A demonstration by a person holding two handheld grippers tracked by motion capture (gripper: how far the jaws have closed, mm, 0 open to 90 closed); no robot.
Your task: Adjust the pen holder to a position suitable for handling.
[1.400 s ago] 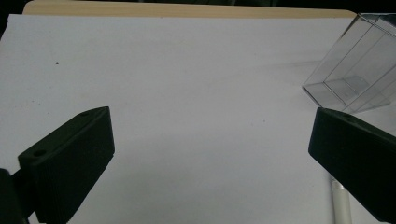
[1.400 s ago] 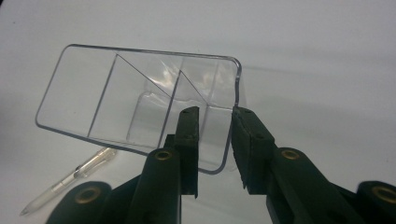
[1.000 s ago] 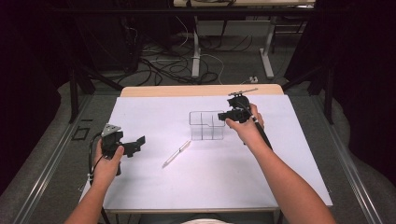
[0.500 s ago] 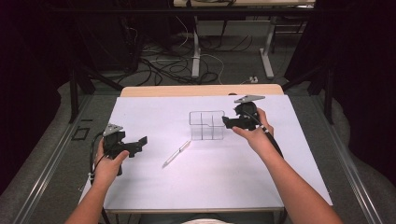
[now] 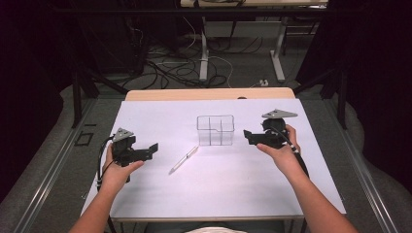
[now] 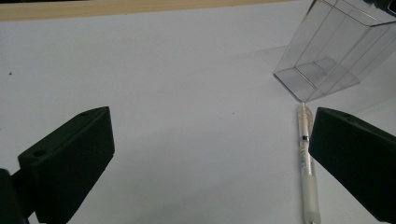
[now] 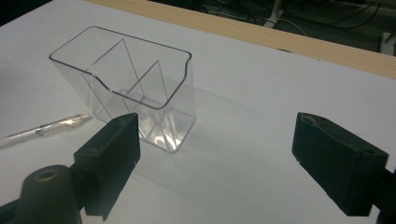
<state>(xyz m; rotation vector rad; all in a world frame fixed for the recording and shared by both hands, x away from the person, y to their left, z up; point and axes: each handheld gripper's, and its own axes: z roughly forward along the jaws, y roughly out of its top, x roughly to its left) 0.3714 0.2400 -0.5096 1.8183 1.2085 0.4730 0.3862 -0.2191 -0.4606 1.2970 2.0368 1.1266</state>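
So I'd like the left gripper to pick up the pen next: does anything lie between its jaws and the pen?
Nothing visible does. The slim clear plastic pen lies alone on the white table, bare surface between it and the open left gripper. The clear plastic divided container stands beyond the pen.

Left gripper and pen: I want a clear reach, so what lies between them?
Nothing: in the high view, only bare white table cover separates the left gripper from the pen.

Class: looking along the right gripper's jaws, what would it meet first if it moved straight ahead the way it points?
Probably the clear divided container: it stands just beyond the open right gripper, nearer one jaw, so depth and exact line are uncertain.
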